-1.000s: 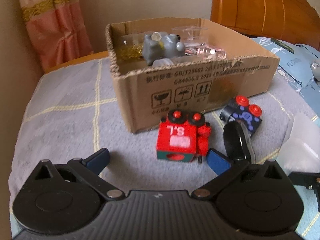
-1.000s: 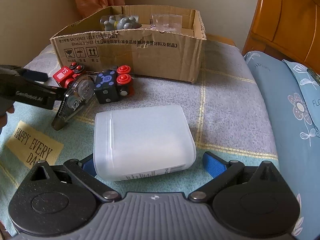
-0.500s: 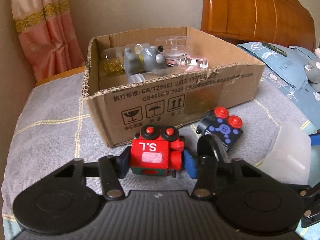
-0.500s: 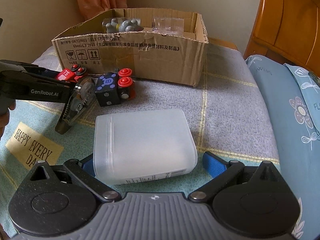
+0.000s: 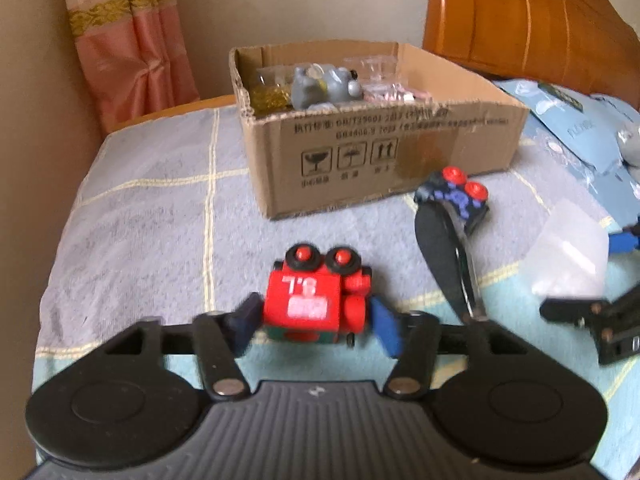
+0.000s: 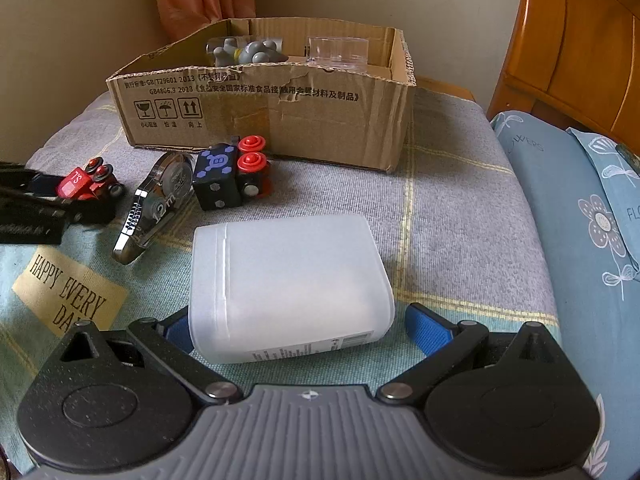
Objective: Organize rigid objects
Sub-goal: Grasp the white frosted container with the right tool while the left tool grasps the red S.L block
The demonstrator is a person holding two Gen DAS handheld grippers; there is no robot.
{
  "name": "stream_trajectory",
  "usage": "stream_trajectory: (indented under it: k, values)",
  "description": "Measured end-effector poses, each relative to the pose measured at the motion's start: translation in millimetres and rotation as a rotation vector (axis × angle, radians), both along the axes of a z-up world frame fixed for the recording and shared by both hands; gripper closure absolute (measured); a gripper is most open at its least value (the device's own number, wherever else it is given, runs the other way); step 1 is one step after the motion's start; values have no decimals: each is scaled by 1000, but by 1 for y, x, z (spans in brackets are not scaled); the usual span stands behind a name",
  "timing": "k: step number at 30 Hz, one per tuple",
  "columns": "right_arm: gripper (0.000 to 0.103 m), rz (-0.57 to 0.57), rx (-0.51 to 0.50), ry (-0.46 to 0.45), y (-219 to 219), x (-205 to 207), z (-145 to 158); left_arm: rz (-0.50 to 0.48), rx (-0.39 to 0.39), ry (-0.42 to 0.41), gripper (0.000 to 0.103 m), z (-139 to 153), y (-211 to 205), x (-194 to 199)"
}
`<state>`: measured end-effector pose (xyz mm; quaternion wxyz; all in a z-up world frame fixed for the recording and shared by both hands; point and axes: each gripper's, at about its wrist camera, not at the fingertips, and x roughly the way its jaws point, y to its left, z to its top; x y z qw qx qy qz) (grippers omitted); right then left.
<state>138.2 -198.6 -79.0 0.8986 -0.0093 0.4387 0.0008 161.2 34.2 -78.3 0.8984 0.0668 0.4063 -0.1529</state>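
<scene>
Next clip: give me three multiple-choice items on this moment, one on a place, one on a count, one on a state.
1. Where is the grey toy animal?
A. inside the cardboard box
B. on the blanket
C. on the pillow

2. How many toy train cars lie outside the box?
A. one
B. two
C. four

3. The white plastic container:
A. stands upright
B. lies on its side
C. sits in the box

A: it shows over the box rim.
B: a red train car and a black train car.
B: its long face rests on the blanket.
</scene>
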Motion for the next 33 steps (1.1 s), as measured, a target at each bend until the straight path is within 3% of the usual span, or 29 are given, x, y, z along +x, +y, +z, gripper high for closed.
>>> stream_trajectory:
  k: [1, 7, 15, 25, 33]
  values:
    - [0, -2, 0, -1, 0, -1, 0, 3, 12, 4, 17, -2, 1, -1]
    - [0, 2, 0, 0, 2, -2, 1, 34, 6, 10, 1, -7, 6, -1]
    - [0, 4, 0, -1, 1, -2, 1, 34, -16, -45, 1, -10, 9, -12]
    - [0, 13, 1, -8, 1, -2, 0, -17, -11, -21, 1, -8, 4, -5]
    - [0, 73, -2, -18, 1, 5, 0, 14, -12, -16, 2, -8, -3, -2]
